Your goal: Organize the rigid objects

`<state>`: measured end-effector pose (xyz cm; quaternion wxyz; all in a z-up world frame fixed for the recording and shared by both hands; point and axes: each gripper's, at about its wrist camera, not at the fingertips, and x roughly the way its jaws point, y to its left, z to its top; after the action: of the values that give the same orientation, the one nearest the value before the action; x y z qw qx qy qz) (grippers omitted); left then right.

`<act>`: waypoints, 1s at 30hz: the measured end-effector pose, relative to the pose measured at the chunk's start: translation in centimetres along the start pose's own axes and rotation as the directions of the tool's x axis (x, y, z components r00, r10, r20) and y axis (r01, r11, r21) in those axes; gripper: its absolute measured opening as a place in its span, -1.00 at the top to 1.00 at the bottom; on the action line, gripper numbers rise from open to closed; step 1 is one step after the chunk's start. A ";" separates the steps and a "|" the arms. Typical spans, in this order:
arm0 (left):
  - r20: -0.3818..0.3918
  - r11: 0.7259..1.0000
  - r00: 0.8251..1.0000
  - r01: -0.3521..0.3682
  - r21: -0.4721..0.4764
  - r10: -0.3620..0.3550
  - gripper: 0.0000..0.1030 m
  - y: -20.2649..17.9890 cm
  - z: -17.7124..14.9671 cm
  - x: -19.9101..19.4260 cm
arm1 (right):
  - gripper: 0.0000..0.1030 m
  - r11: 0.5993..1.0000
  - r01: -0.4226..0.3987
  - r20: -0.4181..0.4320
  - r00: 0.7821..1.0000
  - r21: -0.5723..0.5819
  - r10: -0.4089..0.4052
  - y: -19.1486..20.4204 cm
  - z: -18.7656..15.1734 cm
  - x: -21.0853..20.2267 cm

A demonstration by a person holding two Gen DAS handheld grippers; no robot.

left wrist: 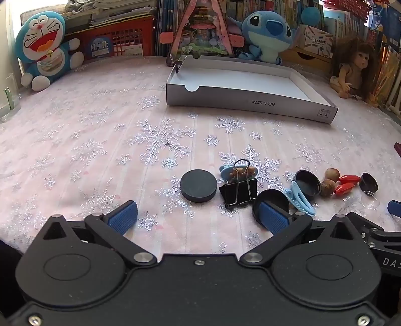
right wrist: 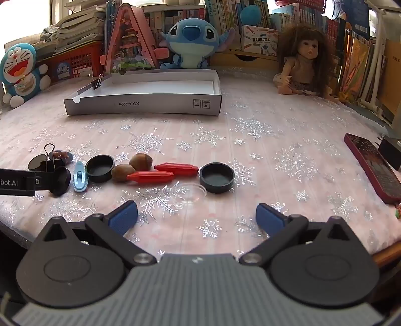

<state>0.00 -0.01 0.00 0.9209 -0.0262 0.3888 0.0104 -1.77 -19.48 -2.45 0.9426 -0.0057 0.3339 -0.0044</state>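
a pink snowflake tablecloth (right wrist: 250, 140) covers the table, backed by crowded bookshelves (right wrist: 250, 15) and daylight at left.

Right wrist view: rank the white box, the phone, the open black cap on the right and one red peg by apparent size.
1. white box
2. phone
3. black cap and red peg: similar, unranked.
Box is farthest, so truly largest.
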 end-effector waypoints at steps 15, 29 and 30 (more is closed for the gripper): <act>-0.016 1.000 1.000 0.000 -0.002 0.000 -1.00 0.0 0.1 0.1 | -1.00 1.000 0.001 -0.005 1.000 0.001 -0.001 0.5 0.1 -0.1; -0.010 1.000 1.000 0.000 0.000 0.000 -1.00 0.2 -0.6 0.5 | -1.00 1.000 0.006 -0.002 1.000 0.002 -0.006 0.2 -0.2 -0.4; -0.012 1.000 1.000 0.000 0.000 0.000 -1.00 0.2 -0.5 0.4 | -1.00 1.000 0.006 -0.001 1.000 0.002 -0.006 0.2 -0.1 -0.1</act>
<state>-0.08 0.14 -0.67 0.9185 -0.0263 0.3943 0.0106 -1.94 -19.23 -2.48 0.9424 -0.0057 0.3343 -0.0076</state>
